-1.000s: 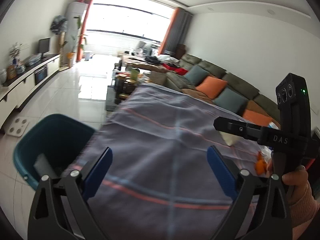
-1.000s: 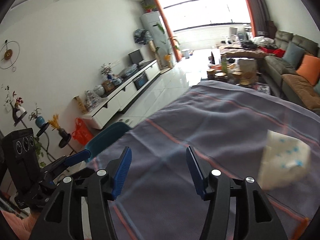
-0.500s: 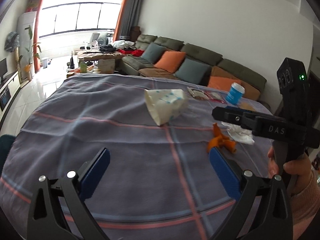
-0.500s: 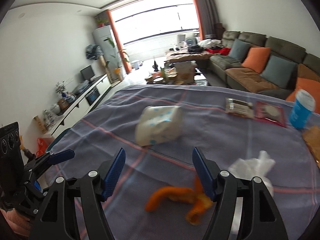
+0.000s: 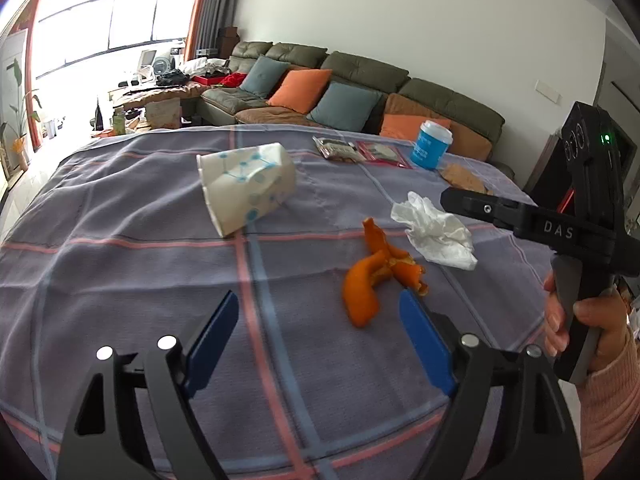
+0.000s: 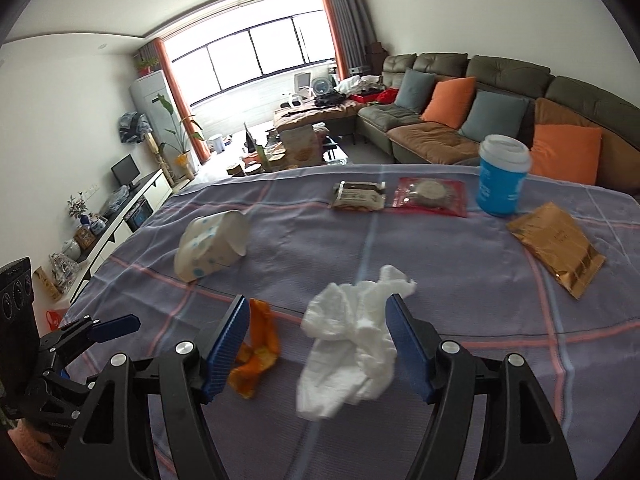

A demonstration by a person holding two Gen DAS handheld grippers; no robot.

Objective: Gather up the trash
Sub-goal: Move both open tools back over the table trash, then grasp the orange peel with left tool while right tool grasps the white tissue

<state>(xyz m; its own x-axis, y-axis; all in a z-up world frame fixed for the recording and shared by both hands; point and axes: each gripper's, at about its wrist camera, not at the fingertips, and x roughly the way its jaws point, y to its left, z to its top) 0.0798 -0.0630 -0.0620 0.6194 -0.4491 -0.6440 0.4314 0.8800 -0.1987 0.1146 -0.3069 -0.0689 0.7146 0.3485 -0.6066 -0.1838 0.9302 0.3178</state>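
Note:
On the checked grey cloth (image 5: 120, 280) lie an orange peel (image 5: 366, 280), a crumpled white tissue (image 5: 436, 232) and a crushed white paper cup (image 5: 246, 186). My left gripper (image 5: 320, 304) points down at the cloth with its jaws closing. The peel lies just ahead, close to the right pad, and nothing is pressed between the pads. My right gripper (image 6: 316, 308) is open and hovers over the tissue (image 6: 348, 340), which shows between its fingers without being squeezed. The peel (image 6: 256, 344) is partly hidden behind its left finger. The paper cup (image 6: 212, 246) lies farther back on the left.
A blue cup with a white lid (image 6: 502, 178) stands at the far right. Near it lie a gold packet (image 6: 556, 244), a red packet (image 6: 430, 196) and a dark packet (image 6: 358, 196). A sofa (image 6: 460, 136) runs behind the table.
Both views have swung from the teal bin and the table's left side round to the trash. Both grippers have come close to the peel and tissue. The left jaws have narrowed a little.

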